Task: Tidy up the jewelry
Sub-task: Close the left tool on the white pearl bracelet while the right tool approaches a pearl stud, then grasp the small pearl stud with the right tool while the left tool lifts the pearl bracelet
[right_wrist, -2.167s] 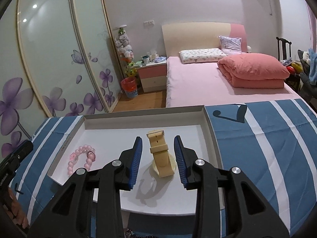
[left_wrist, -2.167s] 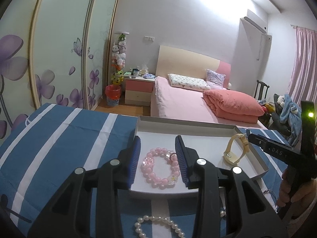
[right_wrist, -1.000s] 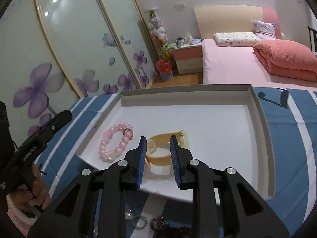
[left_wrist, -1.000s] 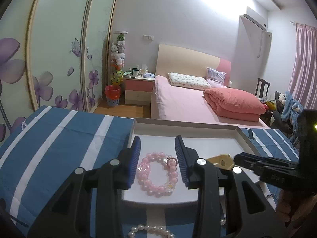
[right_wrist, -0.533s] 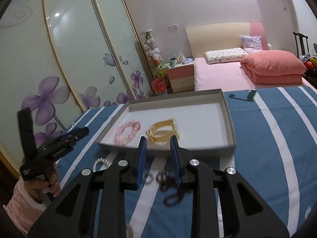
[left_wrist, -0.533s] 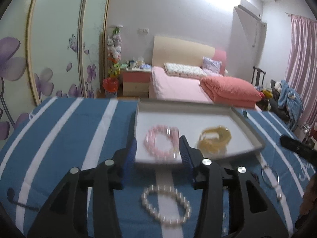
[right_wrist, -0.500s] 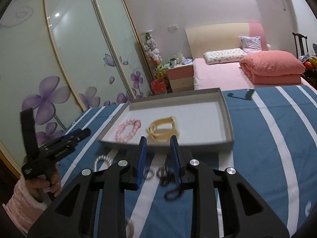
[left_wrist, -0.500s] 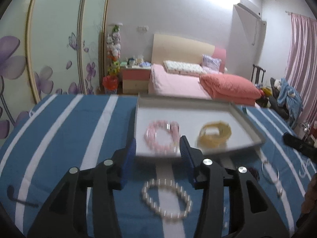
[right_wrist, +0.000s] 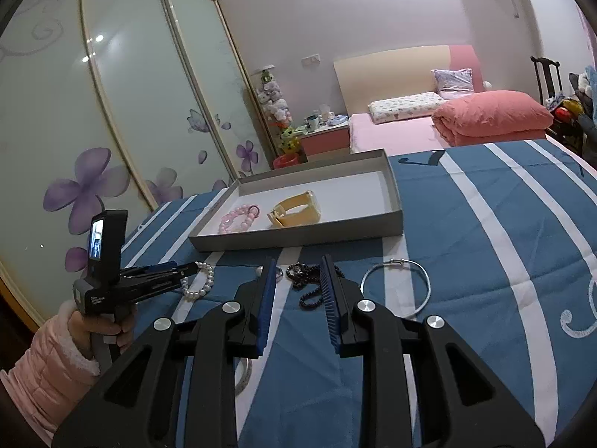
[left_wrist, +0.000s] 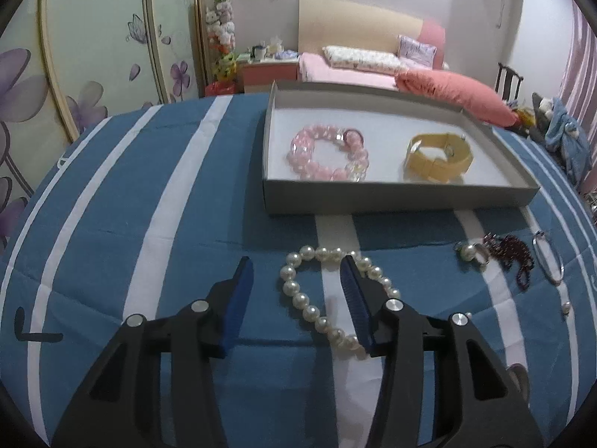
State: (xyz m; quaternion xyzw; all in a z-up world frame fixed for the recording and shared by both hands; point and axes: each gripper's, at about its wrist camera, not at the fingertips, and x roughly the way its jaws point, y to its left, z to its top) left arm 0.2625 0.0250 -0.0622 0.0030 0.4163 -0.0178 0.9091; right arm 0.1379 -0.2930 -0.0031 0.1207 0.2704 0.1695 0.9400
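A grey tray on the blue striped cloth holds a pink bead bracelet and a yellow watch. A white pearl bracelet lies in front of the tray. My left gripper is open and empty, low over the pearls, its right finger over the loop. My right gripper is open and empty above a dark bead bracelet. A ring and a silver bangle lie nearby.
The blue and white striped cloth covers the table. Another silver ring-like piece lies near the right gripper's base. A small pearl lies at the right. A bed and glass wardrobe doors stand behind.
Both grippers have pulled back from the tray and lowered. The left one now sits over the pearl bracelet; the right has opened wider over the dark beads. The watch lies released in the tray.
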